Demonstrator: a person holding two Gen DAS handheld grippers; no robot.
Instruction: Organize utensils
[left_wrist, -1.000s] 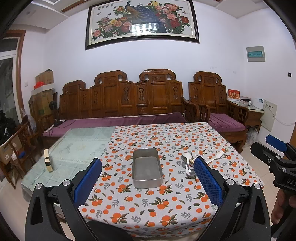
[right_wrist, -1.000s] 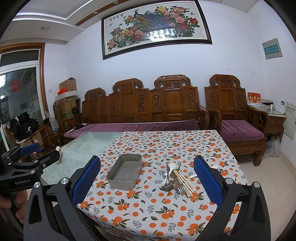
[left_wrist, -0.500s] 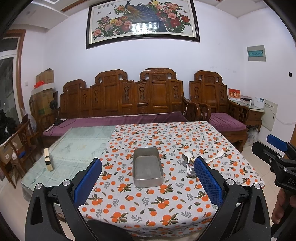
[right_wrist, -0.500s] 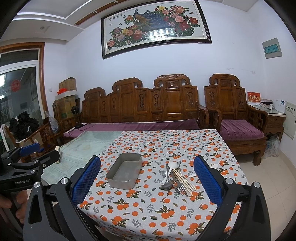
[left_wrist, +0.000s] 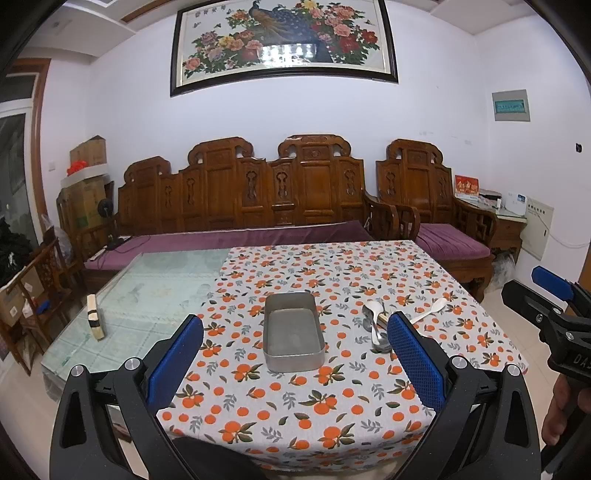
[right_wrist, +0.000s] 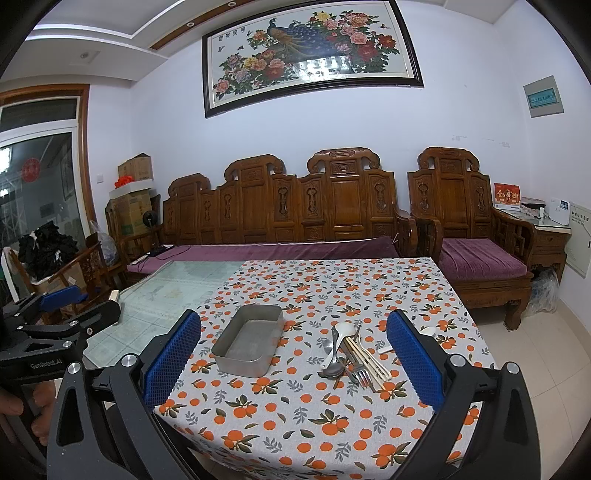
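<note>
An empty metal tray (left_wrist: 291, 334) (right_wrist: 249, 341) sits on the orange-print tablecloth (left_wrist: 295, 402). To its right lies a pile of utensils (right_wrist: 351, 354): metal spoons, a white spoon, a fork and chopsticks; it also shows in the left wrist view (left_wrist: 376, 323), partly hidden by a finger. Another white spoon (left_wrist: 430, 310) lies further right. My left gripper (left_wrist: 295, 363) is open and empty, near the table's front edge. My right gripper (right_wrist: 295, 363) is open and empty, in front of the pile.
A bare glass tabletop (left_wrist: 147, 288) lies left of the cloth, with a small block (left_wrist: 95, 317) standing on it. A carved wooden bench (left_wrist: 258, 206) and armchair (right_wrist: 476, 236) stand behind the table. Boxes are stacked at the back left.
Both views have risen slightly; the table sits a little lower in frame. Nothing on the table has moved and both grippers stay open.
</note>
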